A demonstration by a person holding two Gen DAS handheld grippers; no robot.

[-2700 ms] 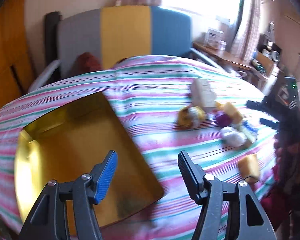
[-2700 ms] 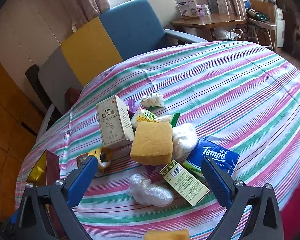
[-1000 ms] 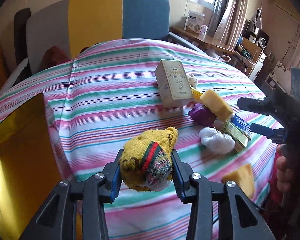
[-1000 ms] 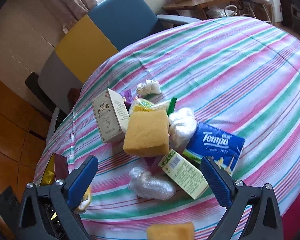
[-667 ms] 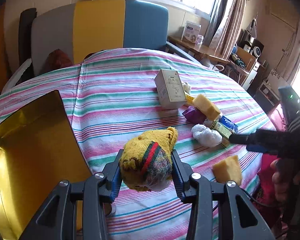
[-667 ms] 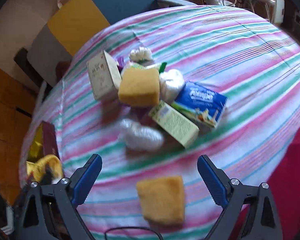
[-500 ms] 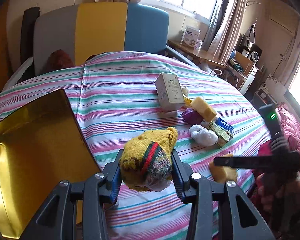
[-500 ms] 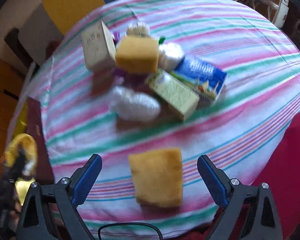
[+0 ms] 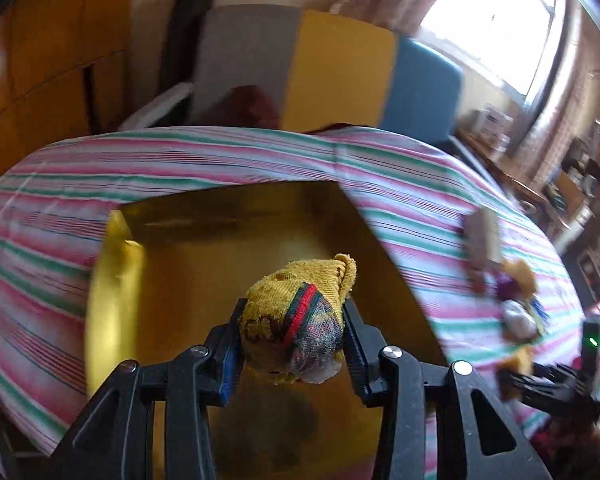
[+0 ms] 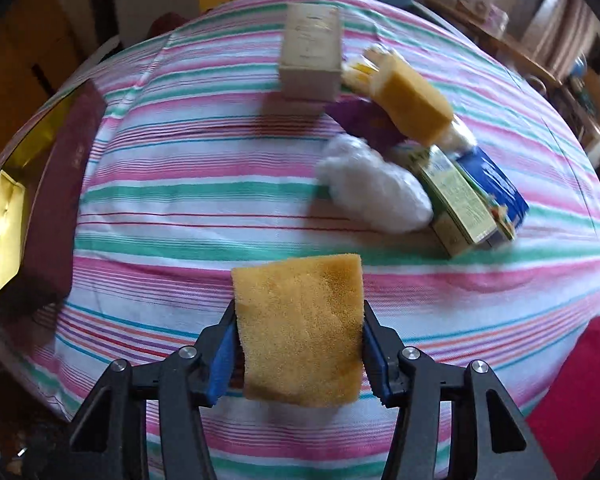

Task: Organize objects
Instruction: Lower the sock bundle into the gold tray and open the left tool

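My left gripper is shut on a balled yellow sock with a red and green stripe. It holds the sock in the air above the open gold box on the striped tablecloth. My right gripper points steeply down at a yellow sponge near the table's front edge. Its jaws are closing, and the blue pads touch both sides of the sponge. The box's dark red outer wall shows at the left of the right wrist view.
A pile lies at the back right: a beige carton, a second sponge, a white plastic wad, a green carton and a blue tissue pack. A grey, yellow and blue chair stands behind the table.
My left gripper swung left with the sock, from over the tablecloth to over the gold box. My right gripper dropped toward the front sponge, and its wide jaws closed around it.
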